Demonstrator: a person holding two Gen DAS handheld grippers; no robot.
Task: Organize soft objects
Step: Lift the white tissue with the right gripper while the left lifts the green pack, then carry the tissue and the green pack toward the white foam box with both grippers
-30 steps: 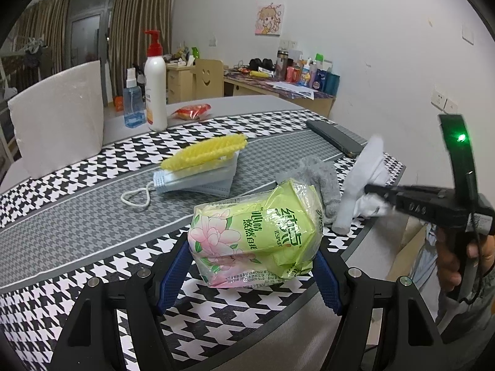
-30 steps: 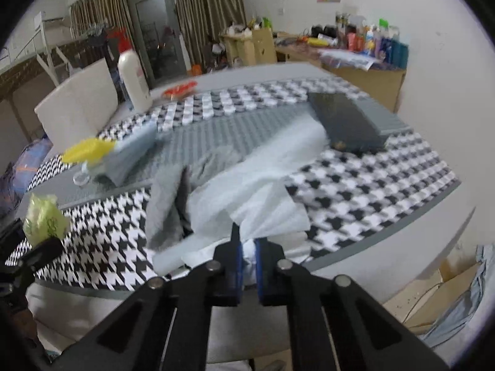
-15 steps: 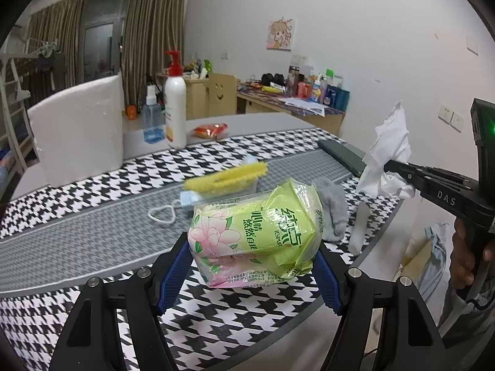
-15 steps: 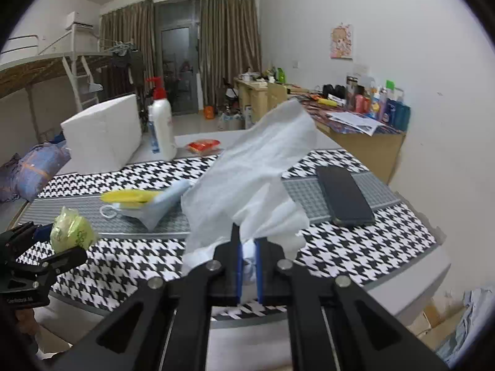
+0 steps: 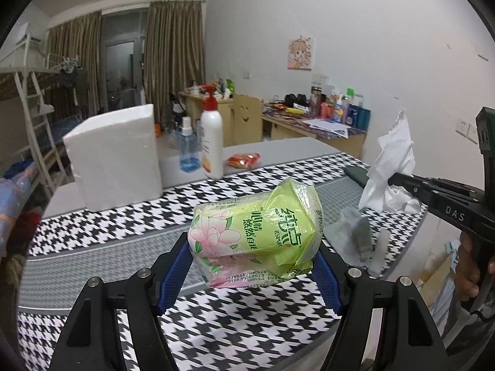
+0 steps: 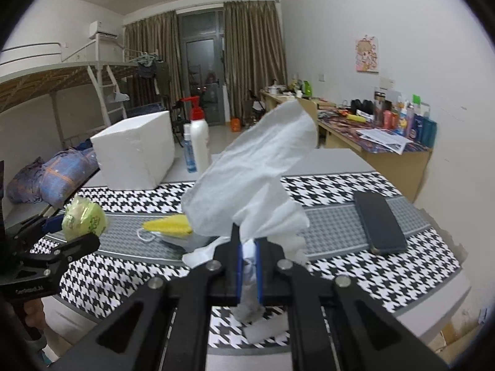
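Dorm-type room, bunk bed at the back, and a table [image 5: 92,232] under a black-and-white houndstooth cloth. The left gripper [image 5: 252,267] is clamped on a green tissue pack [image 5: 256,232], holding it up clear of the table. The right gripper [image 6: 248,247] has its jaws pinched together on a white paper towel [image 6: 256,160] that flops up in front of the camera. On the cloth there's a grey cloth [image 5: 352,235], a yellow sponge [image 6: 168,224], a dark phone [image 6: 379,225] and a foam block [image 5: 114,157].
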